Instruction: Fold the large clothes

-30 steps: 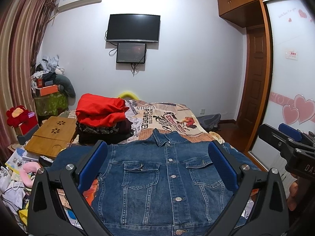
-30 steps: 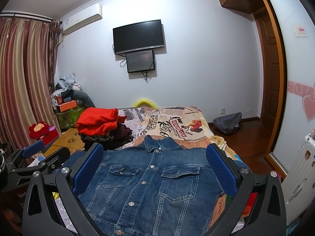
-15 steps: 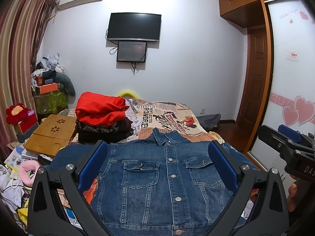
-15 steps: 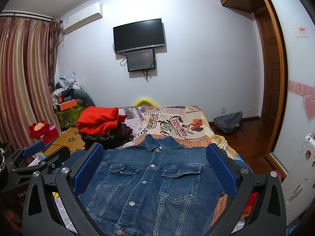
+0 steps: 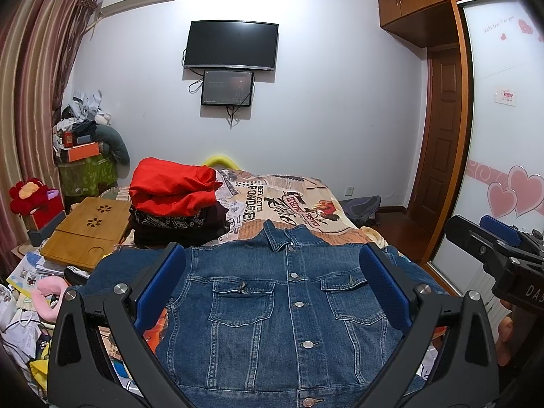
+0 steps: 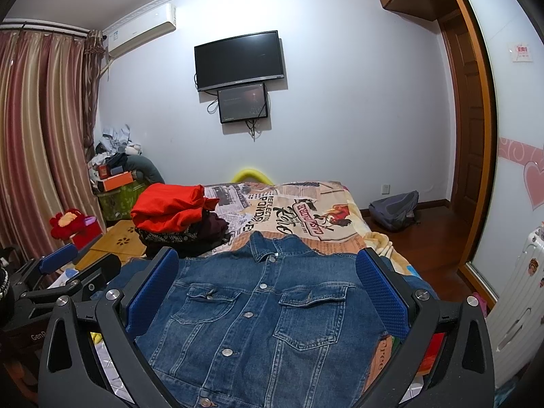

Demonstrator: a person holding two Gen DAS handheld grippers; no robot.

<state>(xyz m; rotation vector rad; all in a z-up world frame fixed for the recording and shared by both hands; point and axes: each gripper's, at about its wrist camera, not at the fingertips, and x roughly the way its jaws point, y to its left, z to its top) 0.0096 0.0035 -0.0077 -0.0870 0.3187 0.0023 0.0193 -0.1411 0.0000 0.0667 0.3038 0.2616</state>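
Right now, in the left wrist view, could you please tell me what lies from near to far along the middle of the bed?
Denim jacket → printed bedspread → yellow ring at the far end → small screen on the wall → television.

Denim jacket hem past bottom edge; sleeves behind fingers

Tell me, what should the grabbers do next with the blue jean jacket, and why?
Probably lower both onto a sleeve edge and pinch it. The blue denim jacket lies flat and buttoned on the patterned bedspread, unfolded, while the left gripper and right gripper hover open, holding nothing.
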